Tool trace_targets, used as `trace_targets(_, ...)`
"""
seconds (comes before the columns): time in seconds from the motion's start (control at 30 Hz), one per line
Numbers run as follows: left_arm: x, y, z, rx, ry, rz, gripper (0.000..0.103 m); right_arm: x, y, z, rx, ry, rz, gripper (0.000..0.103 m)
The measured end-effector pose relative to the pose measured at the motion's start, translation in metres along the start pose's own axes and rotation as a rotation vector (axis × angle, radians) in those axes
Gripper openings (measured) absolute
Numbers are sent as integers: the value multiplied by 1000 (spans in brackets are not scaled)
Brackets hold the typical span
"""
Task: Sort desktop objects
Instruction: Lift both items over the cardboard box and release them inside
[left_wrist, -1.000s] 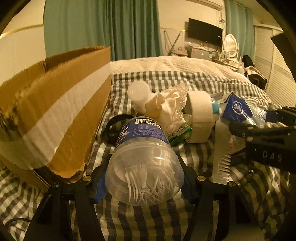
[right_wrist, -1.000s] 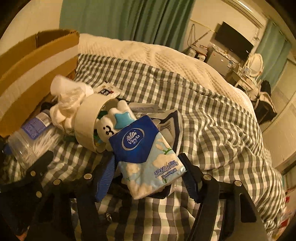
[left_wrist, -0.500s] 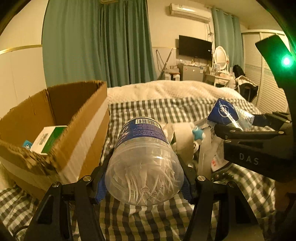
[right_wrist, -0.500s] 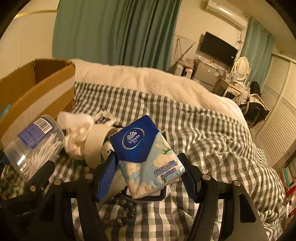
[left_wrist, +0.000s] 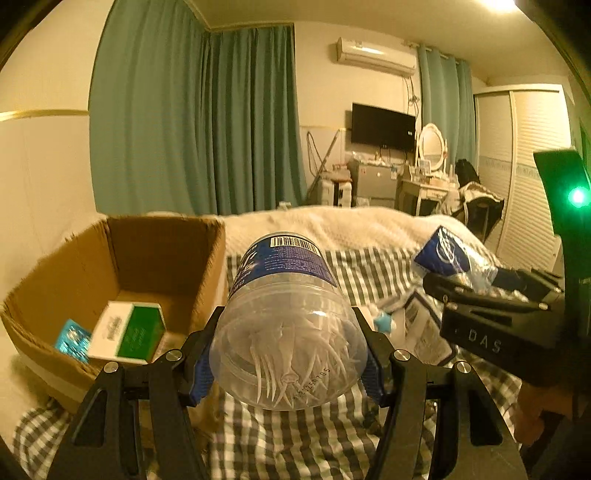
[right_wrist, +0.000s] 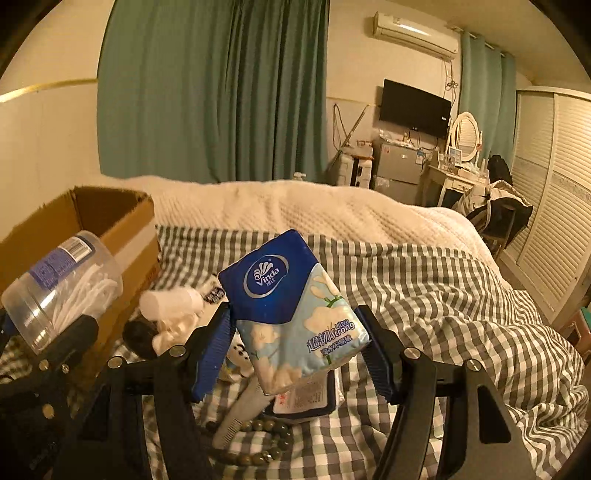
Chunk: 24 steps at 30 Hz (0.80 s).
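Observation:
My left gripper is shut on a clear plastic jar of cotton swabs with a blue label, held above the checked bedspread. The same jar shows at the left of the right wrist view. My right gripper is shut on a blue and white Vinda tissue pack, also lifted off the bed; this pack appears at the right in the left wrist view. An open cardboard box stands to the left, holding a green and white carton and a small blue packet.
On the bedspread below lie a crumpled white bag, a bead bracelet, a white comb, a flat packet and a toy with a blue star. A white blanket covers the far bed; furniture stands behind.
Both grippers have risen and tilted up with their objects. The box's inside has come into view, and the pile on the bed has dropped lower in both views.

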<state>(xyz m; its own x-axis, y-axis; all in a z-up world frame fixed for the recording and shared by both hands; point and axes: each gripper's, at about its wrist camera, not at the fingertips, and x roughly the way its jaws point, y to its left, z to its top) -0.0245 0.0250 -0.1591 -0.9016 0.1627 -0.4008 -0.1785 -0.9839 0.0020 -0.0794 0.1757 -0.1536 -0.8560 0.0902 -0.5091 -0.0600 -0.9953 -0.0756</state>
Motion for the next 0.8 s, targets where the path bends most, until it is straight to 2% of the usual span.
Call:
trace_targets(0.2,-13,2,16,86,-65,52,65,-17,6,13,42,-45,10,65)
trace_targets(0.4,-23,20,34,62,-94,37,65,-37,3,31,127,-101,3,65)
trace_targets(0.53,-29,37,47,42,-116,40,65,-52,6,46,176,-139,31,65)
trace_targets(0.8,-44,81,73,-37,-157,63,65,-71,36,73,186,-231,66,65)
